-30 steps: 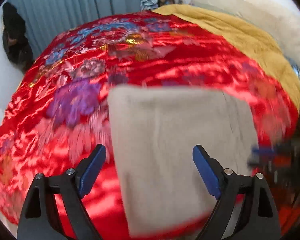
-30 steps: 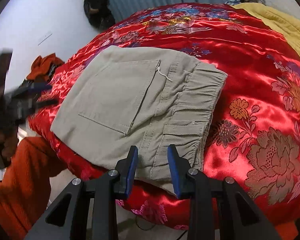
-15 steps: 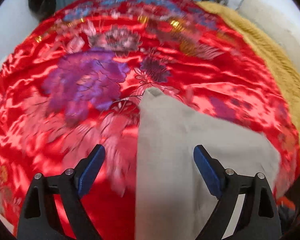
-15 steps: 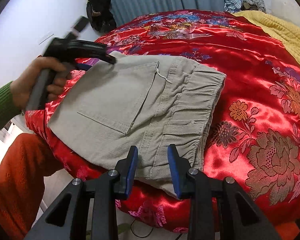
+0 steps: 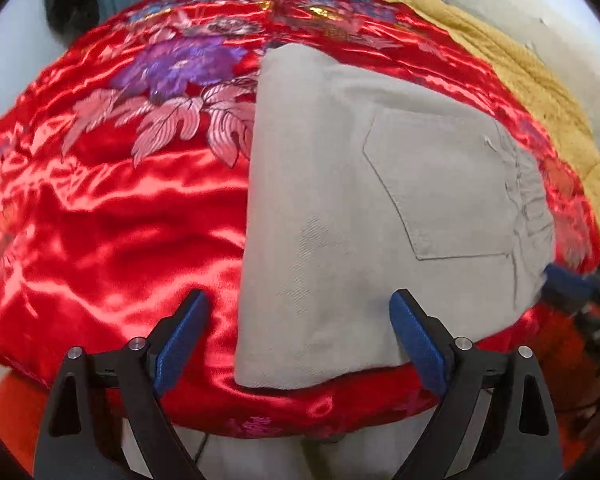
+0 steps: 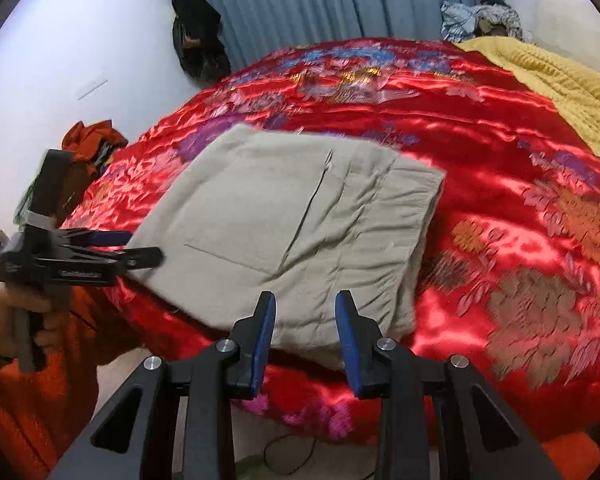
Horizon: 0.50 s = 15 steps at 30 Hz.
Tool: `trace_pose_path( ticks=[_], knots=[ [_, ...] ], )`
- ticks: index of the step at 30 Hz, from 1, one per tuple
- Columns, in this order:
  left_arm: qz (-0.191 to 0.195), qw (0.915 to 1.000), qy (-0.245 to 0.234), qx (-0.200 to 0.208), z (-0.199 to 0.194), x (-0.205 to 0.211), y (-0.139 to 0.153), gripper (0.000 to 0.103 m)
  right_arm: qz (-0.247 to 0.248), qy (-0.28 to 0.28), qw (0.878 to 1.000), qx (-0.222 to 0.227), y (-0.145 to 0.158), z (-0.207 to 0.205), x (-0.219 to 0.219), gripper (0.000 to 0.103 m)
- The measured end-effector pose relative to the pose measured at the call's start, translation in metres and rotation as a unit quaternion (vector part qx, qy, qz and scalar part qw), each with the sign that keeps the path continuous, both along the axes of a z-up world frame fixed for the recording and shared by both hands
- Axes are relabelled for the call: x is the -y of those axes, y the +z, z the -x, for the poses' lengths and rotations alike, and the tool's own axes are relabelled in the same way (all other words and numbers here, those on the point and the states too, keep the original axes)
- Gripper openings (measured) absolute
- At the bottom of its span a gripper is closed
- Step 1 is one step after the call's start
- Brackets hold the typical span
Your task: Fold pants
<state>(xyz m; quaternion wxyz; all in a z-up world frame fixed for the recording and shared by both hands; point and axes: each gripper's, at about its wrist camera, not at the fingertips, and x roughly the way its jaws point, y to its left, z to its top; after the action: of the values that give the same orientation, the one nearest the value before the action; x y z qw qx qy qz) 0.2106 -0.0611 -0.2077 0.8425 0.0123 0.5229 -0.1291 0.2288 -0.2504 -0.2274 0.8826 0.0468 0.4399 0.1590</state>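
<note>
The beige pants (image 5: 364,208) lie folded into a flat rectangle at the near edge of the red bed cover, back pocket up; they also show in the right wrist view (image 6: 296,228). My left gripper (image 5: 300,332) is wide open and empty, just short of the fold's near left corner; it shows from the side in the right wrist view (image 6: 120,248). My right gripper (image 6: 305,334) is partly open and empty, just short of the pants' near edge. It appears blurred at the right edge of the left wrist view (image 5: 568,280).
The red floral satin cover (image 6: 480,184) spans the bed. A yellow blanket (image 6: 560,80) lies at the far right. Blue curtains (image 6: 340,0) and a dark hanging garment (image 6: 196,36) stand behind. Orange clothing (image 6: 92,136) lies left of the bed. A cable lies on the floor below.
My left gripper has swung back from over the pants to the bed's near edge. My right gripper has pulled back and risen a little. The pants lie still.
</note>
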Motion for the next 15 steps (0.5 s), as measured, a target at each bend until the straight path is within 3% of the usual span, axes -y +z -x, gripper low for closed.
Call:
trace_pose_path(
  ticks=[2,7,15],
  knots=[
    [-0.008,1.0,-0.006,0.001,0.0,0.002,0.001,0.094,0.013,0.002,1.0,-0.019,-0.013,-0.002,-0.004,0.032],
    [-0.024,0.9996,-0.009,0.01,0.006,0.007,0.002,0.094,-0.008,-0.011,1.0,-0.02,-0.02,-0.002,0.002,0.032],
    [-0.033,0.9992,-0.015,0.015,0.011,0.007,-0.001,0.095,0.014,-0.014,1.0,-0.014,-0.024,0.001,-0.004,0.032]
  ],
)
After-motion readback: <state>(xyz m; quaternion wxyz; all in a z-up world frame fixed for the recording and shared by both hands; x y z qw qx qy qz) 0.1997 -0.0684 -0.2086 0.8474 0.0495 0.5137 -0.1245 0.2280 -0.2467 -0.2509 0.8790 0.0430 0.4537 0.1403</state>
